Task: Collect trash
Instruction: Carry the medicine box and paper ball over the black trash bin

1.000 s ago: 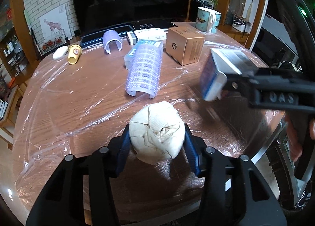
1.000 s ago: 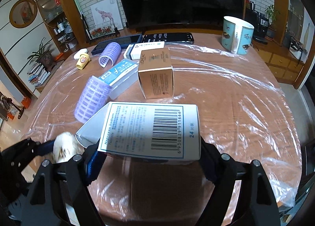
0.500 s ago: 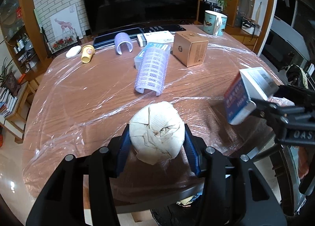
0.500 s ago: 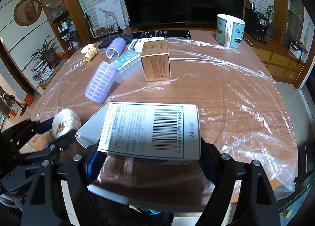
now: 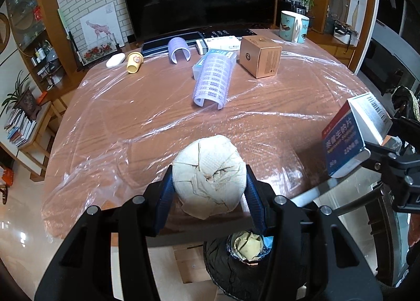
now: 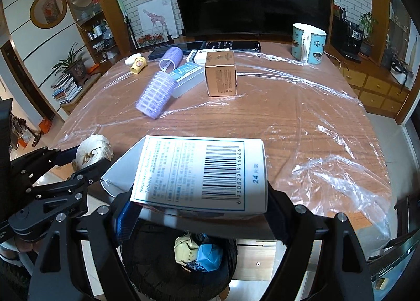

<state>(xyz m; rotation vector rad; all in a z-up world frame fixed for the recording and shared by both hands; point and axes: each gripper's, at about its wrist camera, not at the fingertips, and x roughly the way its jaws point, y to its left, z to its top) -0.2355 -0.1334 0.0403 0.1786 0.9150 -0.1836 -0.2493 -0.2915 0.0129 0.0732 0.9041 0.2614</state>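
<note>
My left gripper (image 5: pixel 210 191) is shut on a crumpled ball of beige paper (image 5: pixel 210 175), held above the table's near edge. The same paper ball (image 6: pixel 93 151) shows at the left of the right wrist view. My right gripper (image 6: pixel 199 209) is shut on a white medicine box (image 6: pixel 202 172) with a barcode and an open end flap; that medicine box (image 5: pixel 351 138) appears at the right of the left wrist view. Below both grippers, past the table edge, stands a black trash bin (image 6: pixel 178 264) holding crumpled paper and a blue wad; the trash bin (image 5: pixel 246 251) shows under my left gripper too.
On the plastic-covered wooden table (image 6: pixel 275 122) lie two purple hair rollers (image 6: pixel 156 92), a brown carton (image 6: pixel 220 75), a blue-white flat box (image 6: pixel 187 75), a small yellow cup (image 6: pixel 138 64), phones and a remote at the far edge, and a mug (image 6: pixel 308 42). A television stands behind.
Both grippers have drawn back from the table's middle toward its near edge, still holding their loads. The trash bin has come into view beneath them.
</note>
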